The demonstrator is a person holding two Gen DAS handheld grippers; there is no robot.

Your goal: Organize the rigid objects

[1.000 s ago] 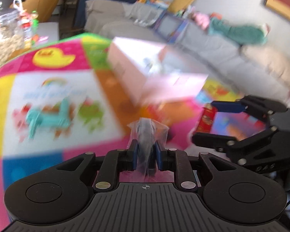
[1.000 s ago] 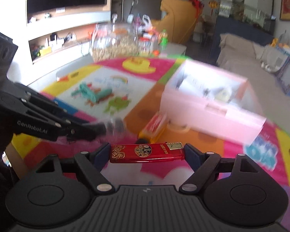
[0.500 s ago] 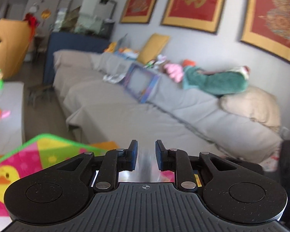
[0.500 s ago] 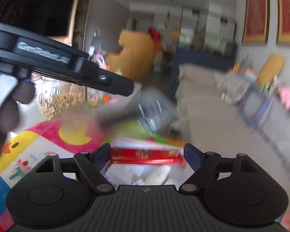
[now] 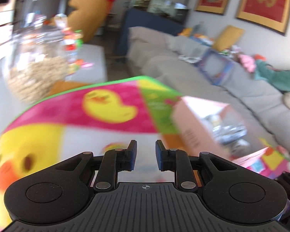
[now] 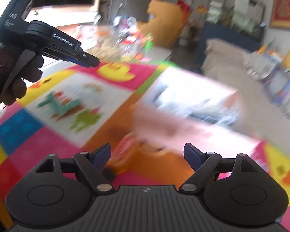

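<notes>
A pink box holding several small items stands on the colourful play mat; it also shows in the left wrist view, blurred. My left gripper is open and empty above the mat, left of the box; it also shows in the right wrist view. My right gripper is wide open and empty in front of the box. A red lighter lies on the mat near the box's front corner. A teal toy lies on the mat to the left.
A glass jar of pale snacks stands beyond the mat's far edge with small bottles beside it. A grey sofa with clutter runs along the right. Both views are motion-blurred.
My left gripper let go of the clear-wrapped item and my right gripper let go of the red lighter; both opened. Both have swung back down toward the mat.
</notes>
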